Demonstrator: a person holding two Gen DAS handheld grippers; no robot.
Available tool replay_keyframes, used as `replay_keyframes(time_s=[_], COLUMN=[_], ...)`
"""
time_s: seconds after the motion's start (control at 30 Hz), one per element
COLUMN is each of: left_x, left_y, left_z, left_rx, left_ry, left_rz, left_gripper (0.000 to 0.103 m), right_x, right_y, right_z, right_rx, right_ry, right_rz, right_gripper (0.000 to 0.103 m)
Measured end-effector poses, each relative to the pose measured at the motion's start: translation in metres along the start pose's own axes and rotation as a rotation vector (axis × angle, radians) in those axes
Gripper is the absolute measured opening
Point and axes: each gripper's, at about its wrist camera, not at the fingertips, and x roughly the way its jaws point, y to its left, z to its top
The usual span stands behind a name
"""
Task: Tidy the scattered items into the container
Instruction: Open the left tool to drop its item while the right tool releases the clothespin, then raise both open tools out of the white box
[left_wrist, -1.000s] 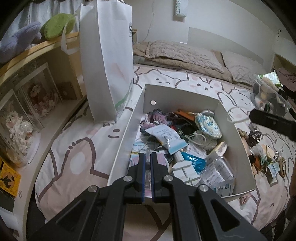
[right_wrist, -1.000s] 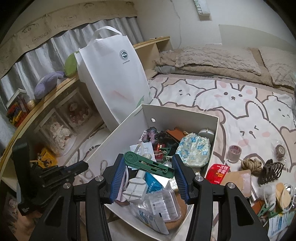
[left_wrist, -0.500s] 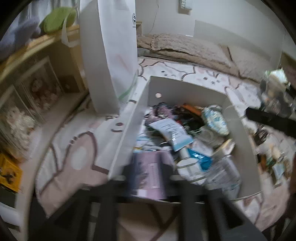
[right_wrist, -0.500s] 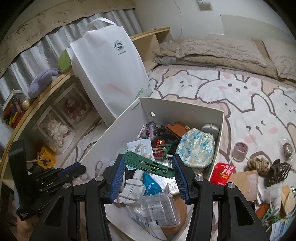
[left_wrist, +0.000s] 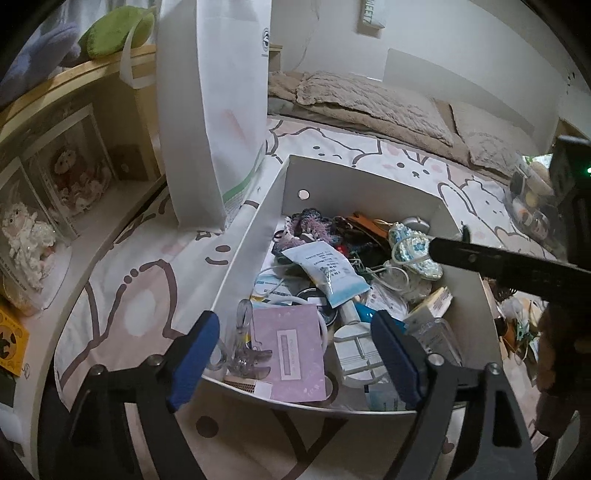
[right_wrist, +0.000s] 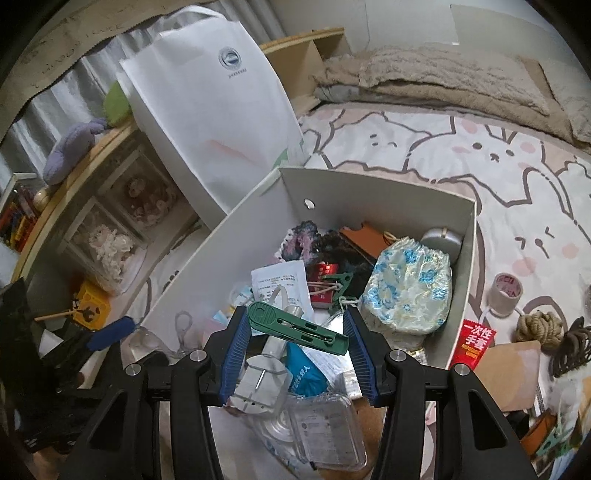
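A white open box (left_wrist: 251, 236) full of small items sits on the bed. My left gripper (left_wrist: 295, 319) hovers over its near corner, its jaws opening; a pink card (left_wrist: 295, 350) and a clear clip (left_wrist: 243, 343) lie in the box between the fingers, untouched by the pads. In the right wrist view my right gripper (right_wrist: 295, 317) is shut on a green plastic clip (right_wrist: 306, 328), which spans the pads above the box (right_wrist: 221, 251). The right gripper's black body (left_wrist: 498, 262) crosses over the box's right wall.
A tall white paper bag (right_wrist: 214, 110) stands against the box's far left side. A wooden shelf (left_wrist: 55, 177) with figurines runs along the left. A tape roll (right_wrist: 506, 291), rope knot (right_wrist: 537, 326), red packet (right_wrist: 474, 343) and hair claw (right_wrist: 570, 347) lie on the bedsheet right of the box.
My left gripper went from shut to wide open, and the pink card dropped into the box's near corner. My right gripper moved down and closer over the box, still gripping the green clip.
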Motion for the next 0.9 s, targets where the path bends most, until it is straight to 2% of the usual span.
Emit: replay_keyframes(time_s=[0.1,0.2,0.33,0.47,0.5,0.53,0.63,0.9], left_x=[-0.002,-0.003,-0.004,-0.003,-0.003,-0.003,-0.003,-0.004], left_y=[0.001,0.003,0.002,0.001,0.0,-0.001,-0.001,-0.002], left_z=[0.001,0.001,0.002,0.002,0.003,0.003,0.003,0.004], left_rx=[-0.007,-0.012,-0.013,-0.01,-0.008,-0.008,-0.009,-0.011], left_ry=[-0.005,-0.002,0.0,0.007,0.008,0.008,0.009,0.006], left_rz=[-0.002,-0.011,-0.014,-0.019,-0.019,-0.02,-0.023,-0.02], left_gripper=[0.089,0.096,0.096,0.097,0.097,0.097,0.097,0.097], right_x=[0.01,0.017,0.027,0.03,0.03,0.03,0.03,0.024], right_y=[-0.004,-0.005,-0.008,-0.007,-0.007,-0.007,-0.012,-0.018], right_z=[0.002,0.004,0.007,0.006,0.006,0.005,0.006,0.013], right_rx=[0.018,0.024,0.047,0.026,0.018,0.016,0.041,0.092], right_ry=[0.03,0.054,0.106,0.13,0.13,0.129,0.135,0.15], right_rz=[0.02,0.036,0.069,0.038,0.025,0.01,0.002,0.029], right_gripper=[0.052,0.052,0.052,0.053,0.058,0.07,0.086,0.087])
